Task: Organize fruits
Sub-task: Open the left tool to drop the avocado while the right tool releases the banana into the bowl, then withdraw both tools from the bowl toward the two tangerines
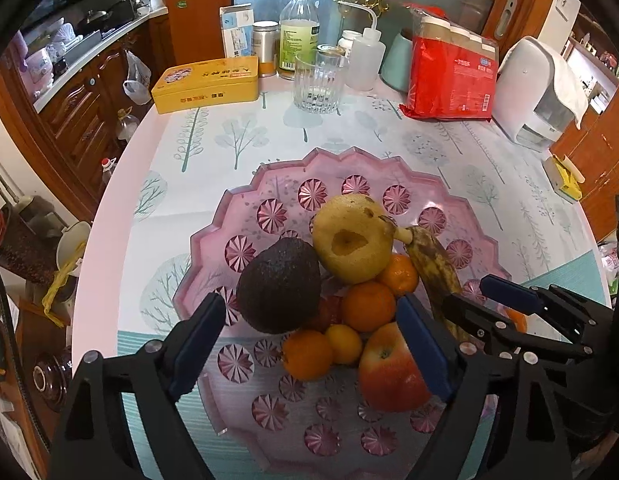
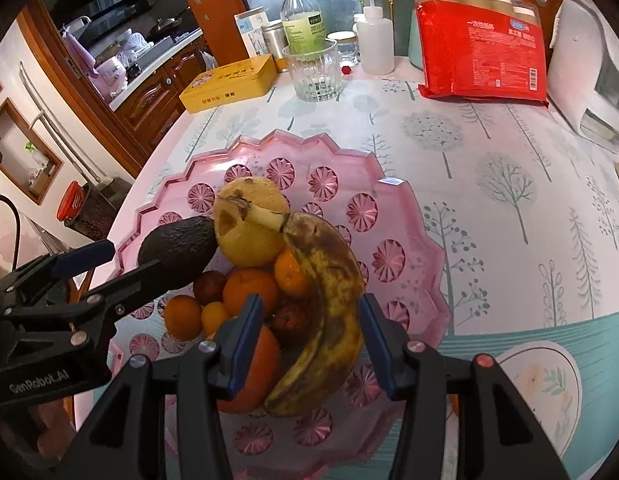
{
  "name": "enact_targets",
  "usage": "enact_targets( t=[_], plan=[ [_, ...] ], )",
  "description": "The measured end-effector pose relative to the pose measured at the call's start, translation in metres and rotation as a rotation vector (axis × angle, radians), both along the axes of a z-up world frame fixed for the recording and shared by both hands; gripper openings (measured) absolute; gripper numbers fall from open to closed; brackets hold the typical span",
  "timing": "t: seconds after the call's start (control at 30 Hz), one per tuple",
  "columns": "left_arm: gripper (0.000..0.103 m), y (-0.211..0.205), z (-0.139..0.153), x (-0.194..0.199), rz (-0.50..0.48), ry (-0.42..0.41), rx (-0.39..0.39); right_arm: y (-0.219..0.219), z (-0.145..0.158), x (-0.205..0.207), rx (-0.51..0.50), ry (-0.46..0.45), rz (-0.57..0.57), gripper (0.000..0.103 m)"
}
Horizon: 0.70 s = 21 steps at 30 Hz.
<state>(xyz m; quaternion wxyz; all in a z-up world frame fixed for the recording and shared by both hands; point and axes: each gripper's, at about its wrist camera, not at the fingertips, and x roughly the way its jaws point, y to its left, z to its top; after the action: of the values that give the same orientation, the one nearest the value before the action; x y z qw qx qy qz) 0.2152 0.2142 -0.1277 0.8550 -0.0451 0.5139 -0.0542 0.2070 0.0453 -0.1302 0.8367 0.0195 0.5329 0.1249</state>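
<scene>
on the desk, a scalloped pink plate holds one avocado, one yellow pear, one spotted brown banana, one red apple and what look like four small oranges, the middle one uppermost; a dark red fruit beneath them is too hidden to name. the left gripper hangs over the plate with its fingers spread wide apart and pressing on nothing; the avocado lies just past the left finger, the apple against the right one. the right gripper has its fingers partly apart, the banana lying in the plate between them, not clamped as far as i can tell. behind the plate stand one yellow tin, one drinking glass and one red packet.
</scene>
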Motion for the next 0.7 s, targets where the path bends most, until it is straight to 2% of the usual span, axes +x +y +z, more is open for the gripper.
enact_targets(
  t=[0.33, 0.7],
  plan=[
    [0.090, -0.003, 0.011, -0.020, 0.009, 0.000, 0.003, -0.004, 0.015, -0.019, 0.012, -0.020, -0.012, 0.050],
    [0.090, -0.010, 0.029, -0.060, 0.001, -0.012, 0.009, -0.013, 0.030, -0.056, 0.026, -0.036, -0.022, 0.050]
  ],
)
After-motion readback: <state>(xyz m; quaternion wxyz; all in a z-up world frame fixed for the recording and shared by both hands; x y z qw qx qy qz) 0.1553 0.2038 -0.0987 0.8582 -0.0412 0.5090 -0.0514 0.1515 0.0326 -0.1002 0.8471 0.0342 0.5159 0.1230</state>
